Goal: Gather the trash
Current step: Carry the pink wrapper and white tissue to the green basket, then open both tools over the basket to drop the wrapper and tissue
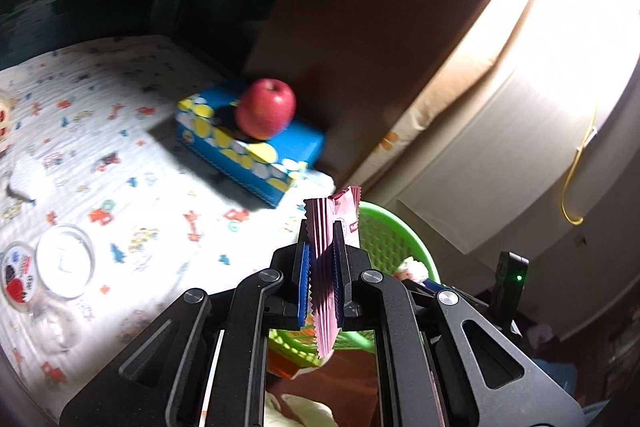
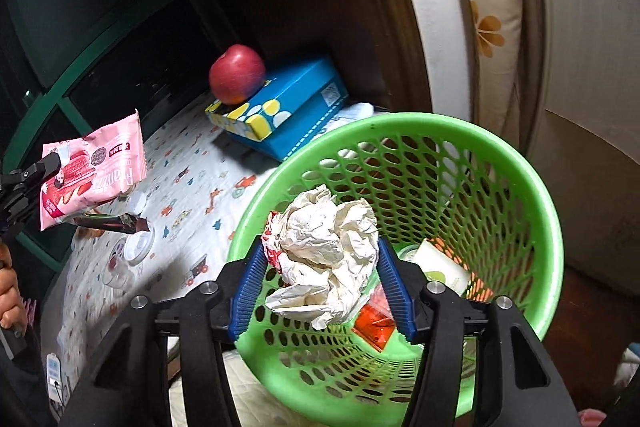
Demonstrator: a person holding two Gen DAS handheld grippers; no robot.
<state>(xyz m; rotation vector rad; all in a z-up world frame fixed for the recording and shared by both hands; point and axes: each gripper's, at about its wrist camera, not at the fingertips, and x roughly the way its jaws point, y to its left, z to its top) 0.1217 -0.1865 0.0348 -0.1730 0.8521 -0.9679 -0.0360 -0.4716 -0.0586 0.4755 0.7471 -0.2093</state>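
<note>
Dark room, green-framed window (image 2: 100,39) upper left. Brown wall (image 1: 340,7) centre. Cream curtain (image 2: 496,27) with orange flowers upper right, glare (image 1: 580,7) washing out the top right. Printed white tablecloth (image 1: 132,131) lower left; brown floor (image 2: 592,311) lower right.

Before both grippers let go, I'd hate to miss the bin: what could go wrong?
1. The right hand-held gripper holds the crumpled white paper wad near the green perforated plastic basket rim; it could drop outside.
2. The left hand-held gripper pinches the pink snack wrapper beside the basket, not over it.
</note>
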